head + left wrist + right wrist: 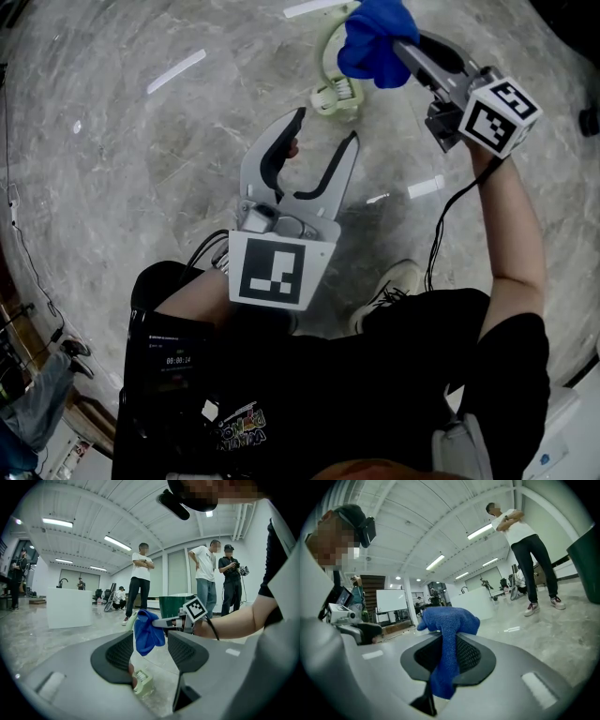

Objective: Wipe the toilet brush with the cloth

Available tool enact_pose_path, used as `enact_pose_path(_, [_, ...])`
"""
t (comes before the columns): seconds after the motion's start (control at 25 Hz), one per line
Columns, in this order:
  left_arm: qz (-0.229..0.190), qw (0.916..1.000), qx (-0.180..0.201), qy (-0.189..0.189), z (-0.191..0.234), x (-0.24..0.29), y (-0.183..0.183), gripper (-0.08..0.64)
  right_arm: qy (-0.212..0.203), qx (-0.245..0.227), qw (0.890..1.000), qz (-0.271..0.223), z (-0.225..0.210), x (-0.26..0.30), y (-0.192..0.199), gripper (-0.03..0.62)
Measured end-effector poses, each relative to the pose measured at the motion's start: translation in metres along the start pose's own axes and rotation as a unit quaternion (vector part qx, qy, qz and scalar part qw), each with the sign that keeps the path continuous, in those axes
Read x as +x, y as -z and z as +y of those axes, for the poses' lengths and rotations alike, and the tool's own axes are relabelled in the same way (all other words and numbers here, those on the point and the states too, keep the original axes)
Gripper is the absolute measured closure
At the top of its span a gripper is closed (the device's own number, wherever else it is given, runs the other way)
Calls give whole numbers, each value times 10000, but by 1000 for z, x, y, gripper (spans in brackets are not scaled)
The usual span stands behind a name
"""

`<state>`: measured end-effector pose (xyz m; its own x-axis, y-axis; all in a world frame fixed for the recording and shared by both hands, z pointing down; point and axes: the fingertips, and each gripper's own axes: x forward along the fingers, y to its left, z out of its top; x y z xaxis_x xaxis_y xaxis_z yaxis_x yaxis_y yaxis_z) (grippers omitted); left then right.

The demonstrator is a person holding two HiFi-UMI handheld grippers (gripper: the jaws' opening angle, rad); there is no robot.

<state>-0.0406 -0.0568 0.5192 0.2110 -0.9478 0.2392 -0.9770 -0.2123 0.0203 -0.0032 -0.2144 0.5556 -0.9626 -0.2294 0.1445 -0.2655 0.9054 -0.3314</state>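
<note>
A knitted blue cloth (450, 618) is pinched, bunched, in the right hand-held gripper (449, 641). The left hand-held gripper (327, 125) is held open near a pale-green plastic brush (336, 94) on the glossy marbled floor (141, 141).

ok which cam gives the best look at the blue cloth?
Right gripper view: the blue cloth fills the middle, pinched between the right gripper's jaws. Head view shows it bunched at that gripper's tip, overlapping the toilet brush. Left gripper view shows it farther off, hanging from the right gripper, framed by the left gripper's open jaws.
</note>
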Motion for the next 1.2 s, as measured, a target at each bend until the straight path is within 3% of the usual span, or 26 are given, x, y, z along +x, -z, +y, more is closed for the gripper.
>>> enact_pose_path(0.12, [2,10000,11,-9,1,-4,1,328,567,515,9959,478,-53,-1,58,522])
enact_pose_path(0.24, [-2,10000,64,2,0,-10,1,328,1342,1043,9785,1164,-106,-10,133,522])
enact_pose_path(0.36, [-7,9999,141,1,-2,-14,1,328,1816,871,9619,1851,-133,-11,184,522])
enact_pose_path(0.48, [5,9997,257,-30,-2,-17,3,328,1729,117,9595,2219,-133,21,194,522])
enact_pose_path(0.6, [49,9998,207,-60,-4,-21,6,328,1309,-750,9568,2484,-115,63,191,522])
enact_pose_path(0.76, [105,9997,211,-6,-10,-23,10,328,761,-1775,9374,2898,-89,98,194,522])
enact_pose_path(0.88, [79,9998,170,2,-11,-21,7,328,796,-1975,9285,3041,-91,103,195,522])
enact_pose_path(1.0, [-19,9998,215,-23,1,-17,1,328,1346,-1789,9248,3078,-120,86,193,522])
enact_pose_path(1.08, [-46,9997,232,-61,11,-16,1,328,1543,-1702,9195,3190,-132,61,200,522])
enact_pose_path(1.2, [-75,9999,116,-100,9,-15,0,328,1469,-1727,9101,3470,-132,7,221,522])
